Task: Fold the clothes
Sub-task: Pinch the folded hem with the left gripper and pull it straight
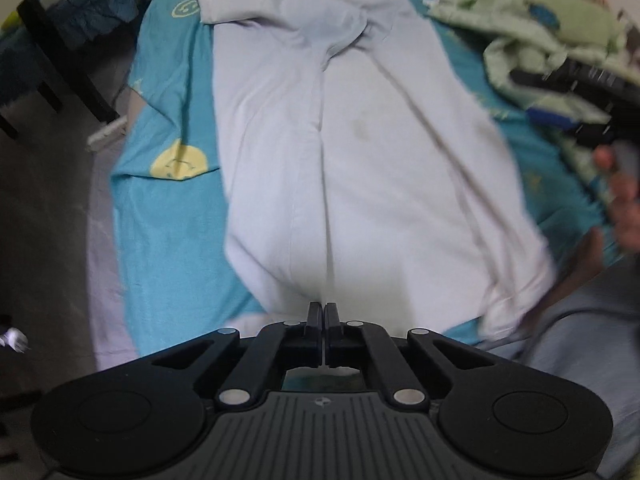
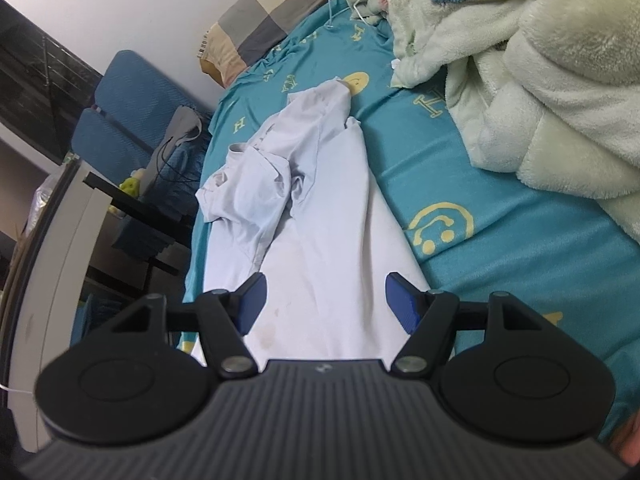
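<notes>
The left gripper has its fingers pressed together at the near hem of the white T-shirt; whether cloth is pinched between them is hidden. The right gripper hangs spread above the shirt, which lies lengthwise on the teal bedsheet. Beyond, a green blanket is cut off.

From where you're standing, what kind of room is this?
Most likely a bedroom. A shirt lies spread on a bed with a teal sheet, a checked pillow sits by the wall, and a fluffy green blanket is heaped alongside.
</notes>
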Available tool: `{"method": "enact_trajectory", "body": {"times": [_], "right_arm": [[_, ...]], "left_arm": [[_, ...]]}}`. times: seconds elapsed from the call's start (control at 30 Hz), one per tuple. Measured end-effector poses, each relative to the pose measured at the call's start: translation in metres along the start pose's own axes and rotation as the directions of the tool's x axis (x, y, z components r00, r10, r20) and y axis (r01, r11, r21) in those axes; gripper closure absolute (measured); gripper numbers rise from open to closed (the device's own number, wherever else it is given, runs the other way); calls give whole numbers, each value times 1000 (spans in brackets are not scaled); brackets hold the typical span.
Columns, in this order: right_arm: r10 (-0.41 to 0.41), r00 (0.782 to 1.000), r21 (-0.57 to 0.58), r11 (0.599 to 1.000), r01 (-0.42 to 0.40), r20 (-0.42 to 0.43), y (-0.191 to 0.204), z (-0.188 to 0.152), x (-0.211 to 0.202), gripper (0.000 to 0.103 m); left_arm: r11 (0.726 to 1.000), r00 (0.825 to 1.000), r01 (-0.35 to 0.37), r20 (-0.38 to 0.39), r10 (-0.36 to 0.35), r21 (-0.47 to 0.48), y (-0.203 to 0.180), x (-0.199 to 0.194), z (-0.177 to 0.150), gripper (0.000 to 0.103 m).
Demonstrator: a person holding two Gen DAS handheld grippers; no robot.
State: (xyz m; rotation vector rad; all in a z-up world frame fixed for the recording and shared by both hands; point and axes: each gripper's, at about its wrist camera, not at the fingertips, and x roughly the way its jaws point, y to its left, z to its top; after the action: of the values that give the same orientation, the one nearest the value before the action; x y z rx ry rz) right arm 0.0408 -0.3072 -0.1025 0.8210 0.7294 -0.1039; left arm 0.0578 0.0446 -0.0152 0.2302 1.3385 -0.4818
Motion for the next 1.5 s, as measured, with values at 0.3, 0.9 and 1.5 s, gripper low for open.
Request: {"method": "enact_trajectory", "body": {"times": [0.3, 0.9, 1.5], "right_arm": [[-21, 1000, 11, 1000, 21, -2, -7, 1, 0, 34], [-6, 991, -67, 998, -4, -137, 6, -14, 26, 34], [-1, 991, -72, 997, -9, -135, 7, -12, 26, 34]], "left_arm": [[996, 998, 65, -10, -65, -56, -57, 56, -13, 101], [690, 992, -105, 125, 21, 716, -35, 69, -32, 33], [973, 986, 163, 61, -155, -162, -2, 42, -36, 99]]}}
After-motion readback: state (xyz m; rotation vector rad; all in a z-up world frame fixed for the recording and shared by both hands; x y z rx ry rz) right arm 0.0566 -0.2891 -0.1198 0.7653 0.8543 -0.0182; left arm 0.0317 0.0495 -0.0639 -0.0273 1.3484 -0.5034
